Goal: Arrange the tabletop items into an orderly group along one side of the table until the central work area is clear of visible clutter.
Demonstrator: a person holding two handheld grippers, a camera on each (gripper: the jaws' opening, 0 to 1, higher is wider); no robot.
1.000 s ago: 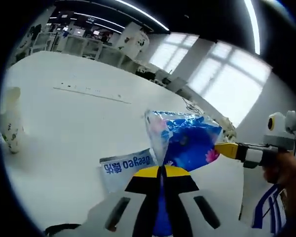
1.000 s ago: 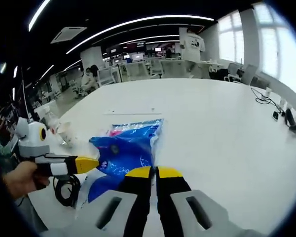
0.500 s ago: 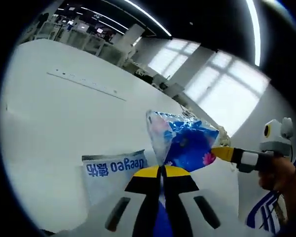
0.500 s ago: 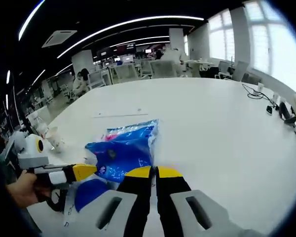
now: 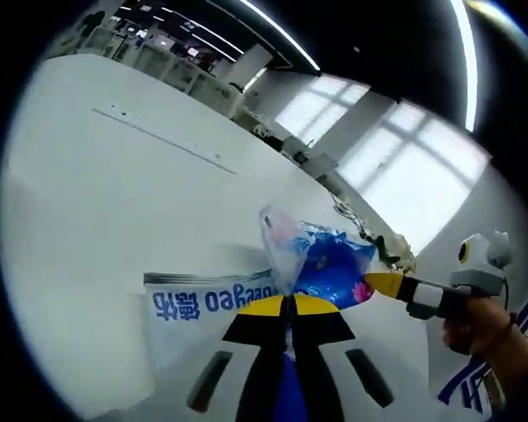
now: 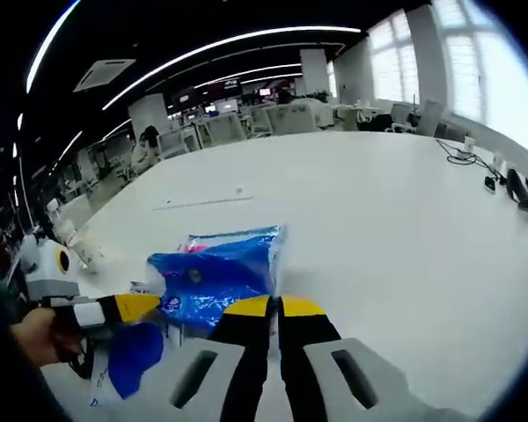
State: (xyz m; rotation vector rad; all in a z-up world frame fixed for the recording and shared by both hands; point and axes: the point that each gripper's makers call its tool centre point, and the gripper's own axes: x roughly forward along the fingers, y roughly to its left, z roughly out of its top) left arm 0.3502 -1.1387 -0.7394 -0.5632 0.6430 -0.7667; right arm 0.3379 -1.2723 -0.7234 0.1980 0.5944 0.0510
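A crinkly blue plastic packet (image 5: pixel 321 262) hangs stretched between my two grippers above the white table (image 5: pixel 88 211). My left gripper (image 5: pixel 288 300) is shut on its near end. From the right, my right gripper (image 5: pixel 380 283) pinches the far end with its yellow tip. In the right gripper view the same packet (image 6: pixel 216 272) runs from my shut right gripper (image 6: pixel 275 301) to the left gripper (image 6: pixel 151 304), which a hand holds. A white and blue "deeyeo" pack (image 5: pixel 202 303) lies on the table just below and left of the packet, and its blue end (image 6: pixel 132 350) shows again.
A long thin strip (image 5: pixel 163 136) lies across the far tabletop (image 6: pixel 378 220). Cables (image 6: pixel 510 189) trail at the table's right edge. What looks like a paper cup (image 6: pixel 81 251) stands near the left edge. Desks and chairs fill the room behind.
Both grippers keep their hold on the blue packet. It now looks lower and closer to the deeyeo pack. Both views have shifted, and the cup has left the left gripper view.
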